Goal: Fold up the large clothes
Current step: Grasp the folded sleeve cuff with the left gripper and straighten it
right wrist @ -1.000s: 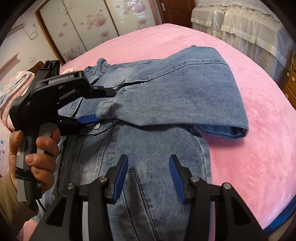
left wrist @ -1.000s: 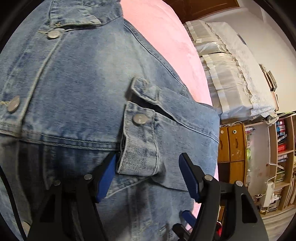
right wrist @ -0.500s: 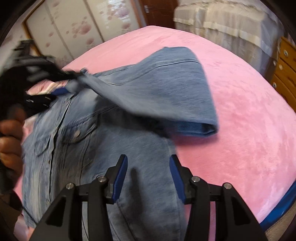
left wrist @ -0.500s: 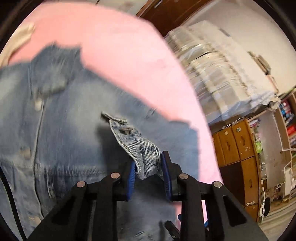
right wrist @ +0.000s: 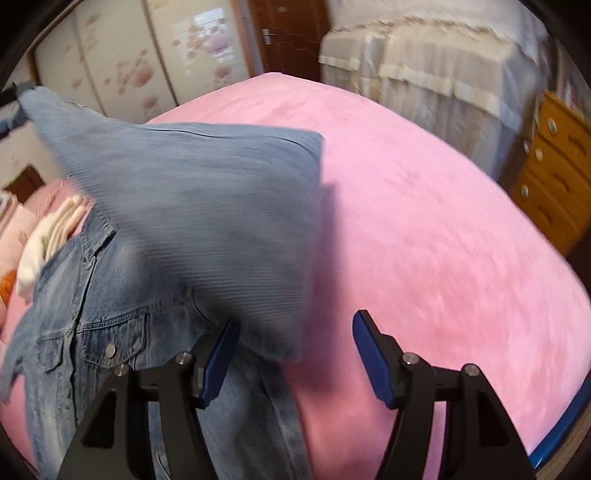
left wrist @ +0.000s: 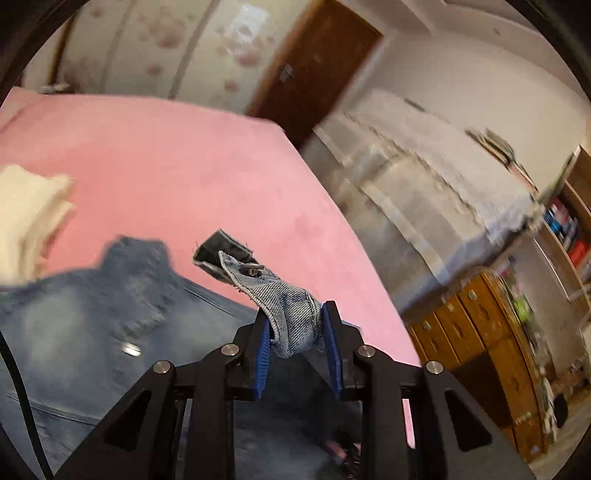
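Note:
A blue denim jacket [right wrist: 85, 332] lies front up on a pink bed [right wrist: 424, 206]. My left gripper [left wrist: 295, 347] is shut on the buttoned sleeve cuff [left wrist: 280, 299] and holds it high above the jacket's body [left wrist: 74, 339]. In the right wrist view the raised sleeve [right wrist: 192, 192] stretches up to the upper left edge, where a bit of the left gripper shows. My right gripper [right wrist: 291, 354] hovers over the sleeve's lower fold, its jaws opening. The blue pads stand apart from the cloth.
Folded cream and white clothes [right wrist: 51, 236] lie beside the jacket's collar. A second bed with a white lace cover [right wrist: 443, 62] stands beyond the pink one. Wooden drawers [right wrist: 554, 166] are at the right, a flowered wardrobe [right wrist: 125, 62] and a brown door [right wrist: 288, 33] at the back.
My left gripper closed on the sleeve cuff and lifted it high off the jacket, so the sleeve now hangs in the air. The right gripper's jaws widened and moved toward the sleeve's fold.

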Available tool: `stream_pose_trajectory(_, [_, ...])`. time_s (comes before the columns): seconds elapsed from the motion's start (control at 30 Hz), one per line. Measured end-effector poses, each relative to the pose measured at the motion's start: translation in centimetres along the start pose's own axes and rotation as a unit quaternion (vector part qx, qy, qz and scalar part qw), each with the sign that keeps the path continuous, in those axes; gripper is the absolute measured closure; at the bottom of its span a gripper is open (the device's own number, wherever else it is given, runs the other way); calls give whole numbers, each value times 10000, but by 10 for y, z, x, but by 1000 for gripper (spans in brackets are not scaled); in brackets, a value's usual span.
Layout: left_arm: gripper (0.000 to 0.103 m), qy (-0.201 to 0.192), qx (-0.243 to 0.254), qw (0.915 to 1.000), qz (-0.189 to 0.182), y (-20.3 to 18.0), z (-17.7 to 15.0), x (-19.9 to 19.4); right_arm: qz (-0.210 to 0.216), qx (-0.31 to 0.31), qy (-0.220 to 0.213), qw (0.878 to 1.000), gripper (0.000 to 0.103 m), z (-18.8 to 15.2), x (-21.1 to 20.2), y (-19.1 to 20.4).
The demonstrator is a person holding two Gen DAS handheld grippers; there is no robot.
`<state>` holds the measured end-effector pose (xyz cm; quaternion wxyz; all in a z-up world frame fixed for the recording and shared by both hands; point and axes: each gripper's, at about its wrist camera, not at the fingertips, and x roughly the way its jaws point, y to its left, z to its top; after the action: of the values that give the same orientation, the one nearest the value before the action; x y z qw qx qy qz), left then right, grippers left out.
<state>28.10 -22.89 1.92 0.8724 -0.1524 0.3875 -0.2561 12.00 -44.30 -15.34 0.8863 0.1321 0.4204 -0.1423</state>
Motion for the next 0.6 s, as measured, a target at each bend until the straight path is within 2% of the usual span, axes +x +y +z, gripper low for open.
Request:
stream_pose_trajectory(0.1, [78, -125, -153, 9992, 359, 47, -5, -15, -27, -386, -20, 9992, 40, 6, 3, 23])
stream_pose_trajectory(0.2, [77, 152, -297, 9961, 813, 102, -34, -4, 4, -726, 139, 9973, 39, 0, 8, 40])
stream_pose_trajectory(0.33, [74, 1102, -543, 9830, 1365, 172, -93, 28, -53, -1158, 441, 9923, 39, -19, 11, 52])
stream_pose_trajectory(0.4, [68, 1397, -583, 9768, 1516, 188, -115, 35, -49, -1251, 546, 9906, 39, -25, 11, 53])
stream_pose_trajectory(0.43, [66, 1500, -640, 9752, 1494, 196, -123, 33, -24, -1280, 604, 9899, 39, -29, 8, 51])
stream_pose_trajectory(0.53, [61, 1512, -777, 9783, 1183, 207, -124, 21, 140, -1274, 693, 9893, 39, -34, -4, 46])
stream_pose_trajectory(0.6, [46, 1402, -795, 9818, 1008, 213, -117, 11, 269, -1250, 698, 9893, 39, -35, -15, 41])
